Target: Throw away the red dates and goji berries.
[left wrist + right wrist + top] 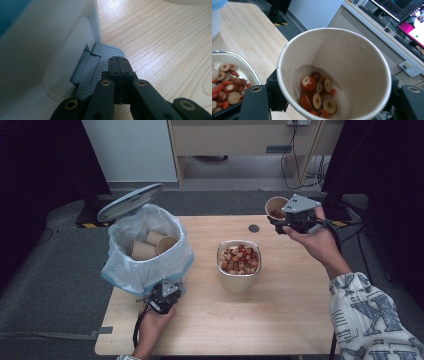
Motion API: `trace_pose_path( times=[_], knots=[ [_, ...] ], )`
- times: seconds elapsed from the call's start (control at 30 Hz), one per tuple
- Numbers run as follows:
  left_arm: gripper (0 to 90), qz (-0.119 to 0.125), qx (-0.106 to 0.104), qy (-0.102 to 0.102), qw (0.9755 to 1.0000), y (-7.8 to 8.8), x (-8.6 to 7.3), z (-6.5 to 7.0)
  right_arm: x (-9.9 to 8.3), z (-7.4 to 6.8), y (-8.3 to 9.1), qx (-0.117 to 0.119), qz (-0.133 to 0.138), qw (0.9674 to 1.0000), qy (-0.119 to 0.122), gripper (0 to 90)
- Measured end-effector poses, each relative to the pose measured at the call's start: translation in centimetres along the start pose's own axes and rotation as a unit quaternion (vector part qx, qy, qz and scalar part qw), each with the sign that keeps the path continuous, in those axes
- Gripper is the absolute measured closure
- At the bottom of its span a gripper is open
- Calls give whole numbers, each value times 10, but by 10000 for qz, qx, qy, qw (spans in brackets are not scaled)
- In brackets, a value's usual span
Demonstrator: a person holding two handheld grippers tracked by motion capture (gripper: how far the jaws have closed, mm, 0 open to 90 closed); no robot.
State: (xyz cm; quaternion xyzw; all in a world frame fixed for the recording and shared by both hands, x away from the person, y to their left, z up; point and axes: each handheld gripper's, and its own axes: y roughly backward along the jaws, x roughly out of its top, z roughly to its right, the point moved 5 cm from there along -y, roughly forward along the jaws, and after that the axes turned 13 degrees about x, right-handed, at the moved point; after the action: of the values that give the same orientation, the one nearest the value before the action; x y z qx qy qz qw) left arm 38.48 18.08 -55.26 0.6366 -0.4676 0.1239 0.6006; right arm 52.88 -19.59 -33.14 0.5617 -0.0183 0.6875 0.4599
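From the high view, the right gripper [278, 223] holds a paper cup [275, 206] up past the bench's [280, 315] far right corner, beyond the bowl [239, 279] of red and pale pieces, while the left gripper [167, 290] rests at the foot of the lined bin [146, 265], its fingertips hidden under its body. In the left gripper view the fingers [115, 65] are pressed together with nothing between them, their tips on the bin's grey pedal [105, 51], just beside the white wall. In the right gripper view the cup [352, 53] sits clamped between the fingers [275, 96], slices [318, 93] lying in liquid at its bottom; the right finger is mostly covered by the cup and the bowl [249, 72] is cut off at the left edge.
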Motion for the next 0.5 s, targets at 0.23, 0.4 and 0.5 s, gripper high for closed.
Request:
trace_pose_path(
  times=[0.23,0.4,0.5],
  knots=[
    [898,1,-3,1,10000,0,0,0,4,-8,-6,72,-49,9999,121,303],
    [898,0,-5,3,10000,0,0,0,7,-11,-8,67,-81,9998,180,303],
    [898,0,-6,3,10000,0,0,0,9,-16,-9,23,-163,9993,333,304]
  ],
)
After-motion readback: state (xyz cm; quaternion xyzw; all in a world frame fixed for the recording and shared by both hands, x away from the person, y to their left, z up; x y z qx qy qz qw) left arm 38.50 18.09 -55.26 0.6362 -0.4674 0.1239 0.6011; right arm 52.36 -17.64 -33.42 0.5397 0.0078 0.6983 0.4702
